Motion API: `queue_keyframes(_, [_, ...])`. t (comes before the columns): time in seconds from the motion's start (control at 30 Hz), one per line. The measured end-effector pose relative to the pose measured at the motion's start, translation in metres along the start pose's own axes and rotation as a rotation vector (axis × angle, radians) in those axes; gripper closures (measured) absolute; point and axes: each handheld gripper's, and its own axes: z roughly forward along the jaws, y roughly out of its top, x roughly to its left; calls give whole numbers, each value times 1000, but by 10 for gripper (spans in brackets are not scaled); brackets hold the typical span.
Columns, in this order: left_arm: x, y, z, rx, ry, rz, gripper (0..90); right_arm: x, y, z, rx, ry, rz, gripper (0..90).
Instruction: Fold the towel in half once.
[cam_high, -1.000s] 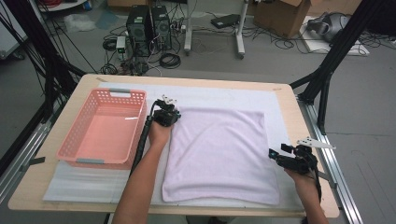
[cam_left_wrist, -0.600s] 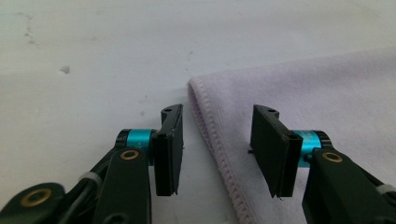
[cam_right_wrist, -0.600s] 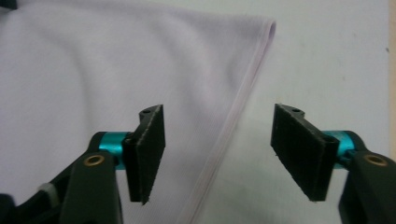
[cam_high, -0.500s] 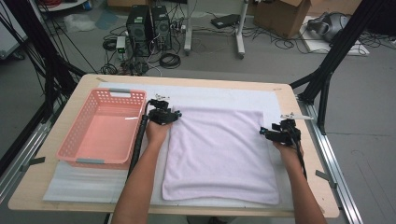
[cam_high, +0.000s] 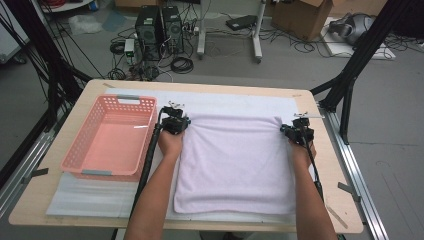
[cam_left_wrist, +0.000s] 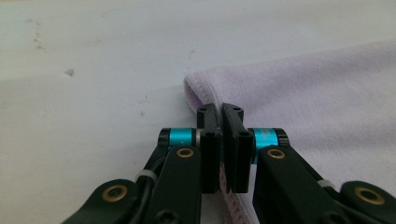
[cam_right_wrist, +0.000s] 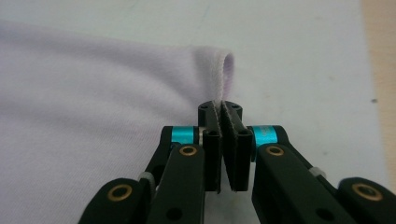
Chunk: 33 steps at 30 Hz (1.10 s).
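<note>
A lavender towel (cam_high: 235, 160) lies flat on a white mat (cam_high: 235, 102). My left gripper (cam_high: 176, 116) sits at the towel's far left corner. In the left gripper view its jaws (cam_left_wrist: 220, 109) have just closed again and pinch the hemmed edge of the towel (cam_left_wrist: 327, 93). My right gripper (cam_high: 300, 125) is at the far right corner. In the right gripper view its jaws (cam_right_wrist: 219, 107) have just closed on a raised fold of the towel (cam_right_wrist: 93, 93) edge. Both corners still rest low on the mat.
A pink plastic basket (cam_high: 75, 155) stands on the left of the wooden table (cam_high: 332, 170), close to my left forearm. Bare mat runs along the far side beyond the towel. Black frame struts rise at both table sides.
My right hand has travelled from the towel's near right side up to its far right corner, and its jaws went from open to shut on the edge. The left hand has stayed put.
</note>
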Motion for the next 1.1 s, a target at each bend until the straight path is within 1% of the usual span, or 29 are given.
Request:
queue_keyframes(0.03, [0,0,0,-14,4,-16,848,1,0,0,-15,-15,-12,870])
queue_keyframes(0.07, [1,1,0,-18,17,-37,797,2,1,0,-21,-29,-23,856])
queue_keyframes(0.1, [3,1,0,-27,3,-75,699,1,0,0,-27,-42,-11,789])
queue_keyframes(0.13, [4,1,-1,-22,-12,-85,629,0,0,-1,-32,-49,16,702])
queue_keyframes(0.17, [5,1,-2,-20,-20,-77,606,-4,0,-2,-37,-30,61,659])
queue_keyframes(0.2, [5,1,-4,-15,-33,-60,582,-7,0,-5,-38,-18,90,625])
queue_keyframes(0.23, [5,2,-5,-13,-47,-67,566,-10,0,-8,-39,-9,108,609])
queue_keyframes(0.27, [5,3,-7,-11,-58,-74,545,-13,0,-11,-42,12,113,595])
queue_keyframes(0.33, [5,4,-11,-5,-78,-76,518,-16,1,-18,-37,26,109,573])
queue_keyframes(0.37, [4,5,-13,-9,-88,-75,500,-16,1,-21,-31,47,105,560])
queue_keyframes(0.43, [3,6,-17,-15,-133,-71,476,-15,3,-28,-29,78,87,537])
queue_keyframes(0.47, [2,6,-18,-18,-164,-68,445,-14,3,-31,-25,106,82,524])
queue_keyframes(0.5, [1,7,-19,-20,-196,-59,424,-13,4,-34,-16,130,67,492])
queue_keyframes(0.53, [-1,7,-21,-23,-209,-43,411,-10,4,-36,-4,156,56,449])
queue_keyframes(0.6, [-3,8,-25,-27,-245,-43,376,-6,4,-39,22,191,32,389])
queue_keyframes(0.67, [-5,10,-29,-29,-262,-30,357,-1,3,-43,53,228,12,343])
queue_keyframes(0.7, [-6,10,-31,-28,-269,-21,354,3,1,-46,53,229,-11,342])
queue_keyframes(0.77, [-8,11,-34,-23,-284,-16,355,8,-7,-54,58,246,-60,334])
queue_keyframes(0.8, [-8,10,-36,-22,-288,-20,357,11,-11,-56,74,258,-76,348])
queue_keyframes(0.83, [-9,8,-38,-38,-288,-21,371,13,-16,-59,86,263,-97,391])
queue_keyframes(0.87, [-9,5,-40,-62,-286,-25,404,15,-22,-61,97,273,-112,428])
queue_keyframes(0.9, [-8,1,-42,-64,-283,-26,435,17,-27,-62,115,282,-121,459])
queue_keyframes(0.93, [-7,-2,-42,-46,-288,-31,437,19,-32,-62,130,286,-129,510])
queue_keyframes(0.97, [-7,-4,-42,-28,-292,-36,441,21,-36,-61,142,276,-143,569])
queue_keyframes(1.0, [-7,-7,-43,-31,-287,-33,440,23,-39,-62,119,242,-169,658])
queue_keyframes(1.03, [-8,-10,-46,-37,-282,-34,441,24,-40,-63,116,211,-186,761])
queue_keyframes(1.07, [-8,-13,-48,-38,-276,-34,442,24,-40,-63,109,155,-222,826])
queue_keyframes(1.1, [-8,-14,-50,-19,-272,-31,440,23,-39,-63,101,113,-217,847])
